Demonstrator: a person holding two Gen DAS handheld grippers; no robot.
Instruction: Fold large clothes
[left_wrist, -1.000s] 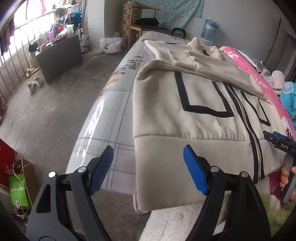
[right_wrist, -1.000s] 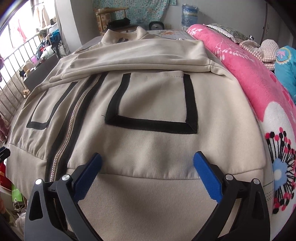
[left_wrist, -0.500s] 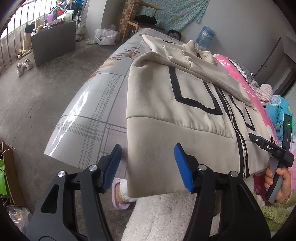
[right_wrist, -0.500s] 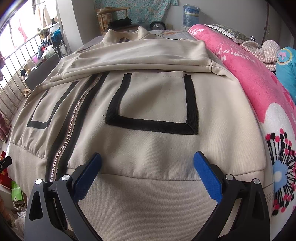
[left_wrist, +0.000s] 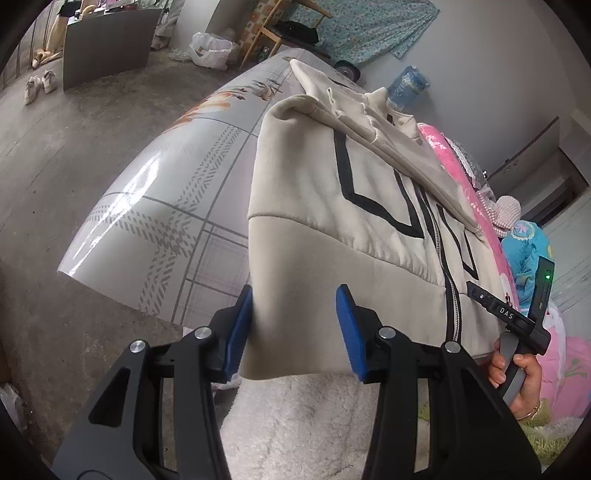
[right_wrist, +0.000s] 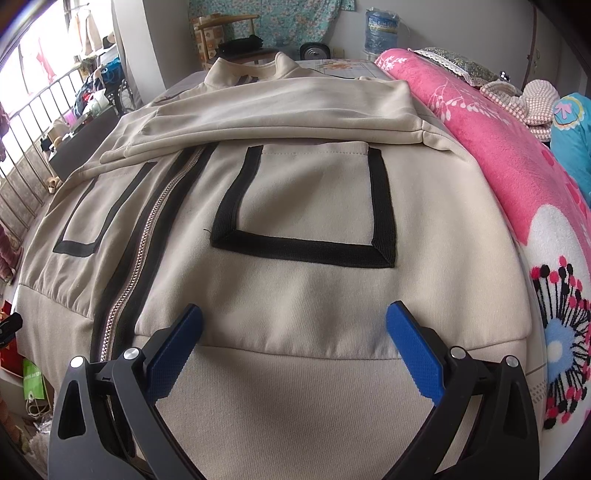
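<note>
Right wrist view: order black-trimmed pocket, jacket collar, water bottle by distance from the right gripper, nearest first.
From the right gripper:
1. Black-trimmed pocket, just ahead, centre.
2. Jacket collar, at the garment's far end, slightly left.
3. Water bottle, beyond the bed, against the back wall, right.

I'm in a lived-in bedroom, home not lab: bed (left_wrist: 155, 206) w/ plaid sheet under me, pink blanket (right_wrist: 491, 155) at 2 o'clock, water jug (right_wrist: 382, 31) at 12, shoes (left_wrist: 38, 83) on concrete floor at 10.
</note>
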